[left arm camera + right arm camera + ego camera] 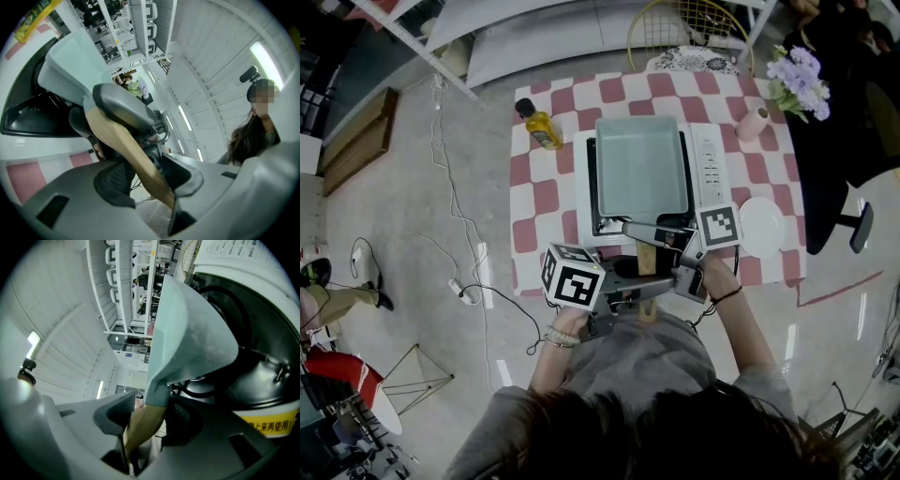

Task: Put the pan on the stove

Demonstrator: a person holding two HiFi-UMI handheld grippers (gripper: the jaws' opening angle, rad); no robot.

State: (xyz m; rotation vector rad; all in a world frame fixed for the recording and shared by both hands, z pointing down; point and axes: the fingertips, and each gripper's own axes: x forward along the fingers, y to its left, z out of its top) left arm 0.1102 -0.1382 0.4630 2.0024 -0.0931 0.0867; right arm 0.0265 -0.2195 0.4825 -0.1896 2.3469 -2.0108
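Left hand-held gripper (145,173) and right hand-held gripper (145,420) both clamp the wooden handle (647,261) of the pan (642,169), which sits over the stove (710,164). Placement looks nearly done. Next: settle it flat, then release.

Left gripper (145,176) and right gripper (145,420) point level, each with jaws clamped on the handle (126,145).

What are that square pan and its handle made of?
The pan looks like metal with a matte, pale grey-green coating: smooth, even colour, soft sheen. Its handle seems light wood: tan, satin, faintly streaked along its length. The grey collar joining them could be metal or plastic.
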